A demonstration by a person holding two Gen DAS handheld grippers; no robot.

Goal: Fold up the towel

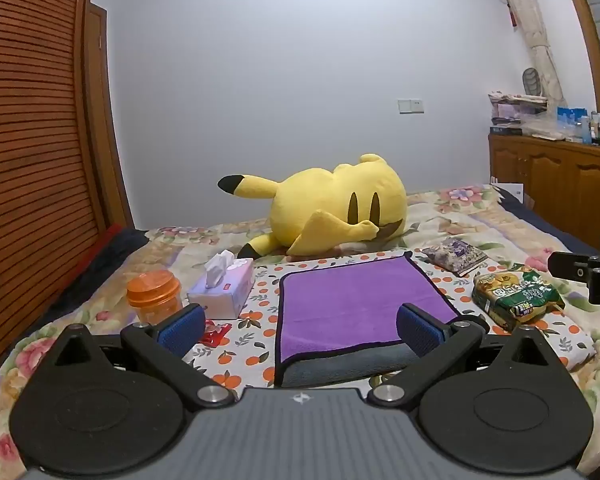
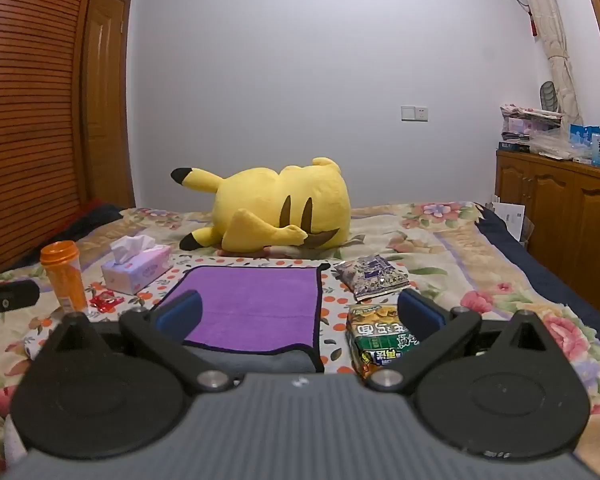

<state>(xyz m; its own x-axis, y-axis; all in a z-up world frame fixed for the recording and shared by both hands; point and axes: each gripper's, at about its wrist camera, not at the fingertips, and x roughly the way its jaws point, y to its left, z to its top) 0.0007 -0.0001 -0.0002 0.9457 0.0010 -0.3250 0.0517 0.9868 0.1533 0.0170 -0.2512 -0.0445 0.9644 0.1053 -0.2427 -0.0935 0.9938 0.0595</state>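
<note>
Purple towel [image 1: 356,304] lies flat, long axis running away; both jaws spread.

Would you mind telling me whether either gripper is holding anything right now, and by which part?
Nothing is held. The left gripper and right gripper are both open above the bed, with the purple towel lying flat, ungripped.

Chinese characters on green noodle packet [image 2: 382,340]

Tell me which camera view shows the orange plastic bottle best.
The right wrist view: the orange plastic bottle stands clear there, cap to base, left of the white tissue box. In the left wrist view the bottle has its lower part hidden behind the open left tool.
</note>
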